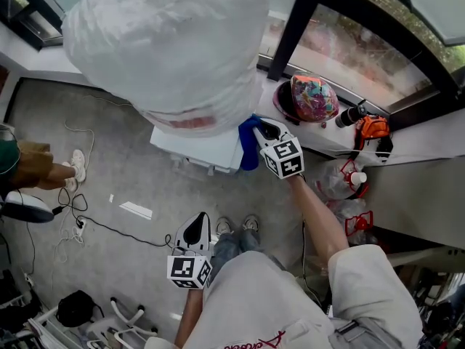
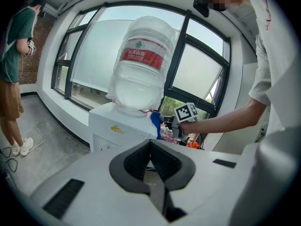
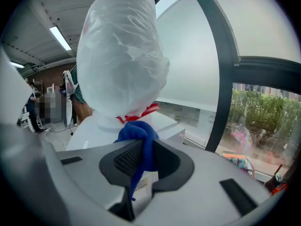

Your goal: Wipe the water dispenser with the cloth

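right tool (image 3: 141, 145) clamping blue cloth (image 3: 136, 132) against water dispenser (image 3: 165, 123), left tool (image 2: 150, 147) closed, empty

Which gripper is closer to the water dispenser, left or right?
Right. The right gripper, shut on the blue cloth, is at the top edge of the water dispenser; the left gripper is held back in front, well apart.

Blue cloth (image 3: 137, 134), white water dispenser (image 1: 197, 145), red-labelled clear bottle (image 2: 140, 76)
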`<act>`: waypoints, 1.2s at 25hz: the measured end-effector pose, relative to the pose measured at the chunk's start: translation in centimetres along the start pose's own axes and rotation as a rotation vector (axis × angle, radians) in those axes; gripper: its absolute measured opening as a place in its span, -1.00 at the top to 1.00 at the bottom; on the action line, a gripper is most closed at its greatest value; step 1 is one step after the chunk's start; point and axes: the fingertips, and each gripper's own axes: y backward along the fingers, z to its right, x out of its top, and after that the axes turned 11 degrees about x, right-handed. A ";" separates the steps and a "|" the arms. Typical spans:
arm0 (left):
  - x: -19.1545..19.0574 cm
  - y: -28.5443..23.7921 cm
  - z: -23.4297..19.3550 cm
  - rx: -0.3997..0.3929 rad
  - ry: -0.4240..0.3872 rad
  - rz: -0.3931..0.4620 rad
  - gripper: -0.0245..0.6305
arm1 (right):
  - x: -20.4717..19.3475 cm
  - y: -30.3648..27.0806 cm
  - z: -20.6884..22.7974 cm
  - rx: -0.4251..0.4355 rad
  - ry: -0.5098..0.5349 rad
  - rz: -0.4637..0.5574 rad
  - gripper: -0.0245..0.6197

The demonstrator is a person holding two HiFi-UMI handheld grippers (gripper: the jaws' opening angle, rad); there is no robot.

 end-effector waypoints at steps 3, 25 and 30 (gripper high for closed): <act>0.1 0.1 -0.1 0.002 -0.002 -0.002 0.89 | 0.9 -1.0 2.5 -0.021 0.030 -0.019 0.69; -0.7 1.9 -0.2 -0.001 -0.025 -0.017 0.89 | 1.0 1.0 6.6 -0.132 0.005 0.003 0.69; -0.6 2.1 0.8 -0.027 -0.031 -0.006 0.89 | -2.2 4.8 -0.4 -0.111 0.001 0.042 0.69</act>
